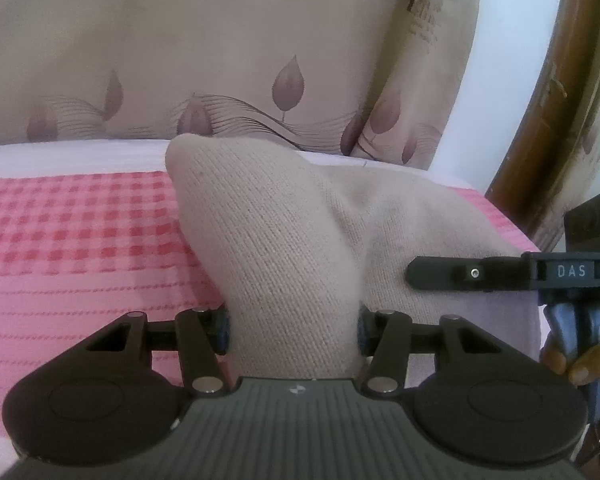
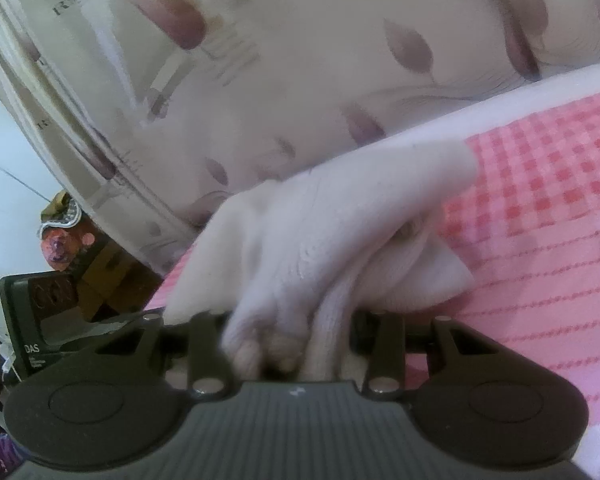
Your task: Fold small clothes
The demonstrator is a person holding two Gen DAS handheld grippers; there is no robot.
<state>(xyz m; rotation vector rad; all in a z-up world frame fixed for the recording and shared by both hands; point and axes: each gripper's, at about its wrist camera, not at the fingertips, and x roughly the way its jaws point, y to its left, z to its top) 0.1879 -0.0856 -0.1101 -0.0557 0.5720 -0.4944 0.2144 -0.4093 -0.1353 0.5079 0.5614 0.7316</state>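
Left tongs point(image 1: 292, 330) are clamping a raised fold of the beige knit garment point(image 1: 284, 232) lying near the bed's point(image 1: 80, 240) far edge; right tongs point(image 2: 292, 334) are pinching its bunched edge. Both should probably be lifting evenly, carrying the fold leftward over the pink checked cover, where open room lies.

Soft indoor daylight, no harsh shadows.
Left view sharp up close; right view washed out, motion-blurred across curtain point(image 2: 300, 60) and knit cloth point(image 2: 332, 240). Fisheye bending at edges, dark corner vignetting.
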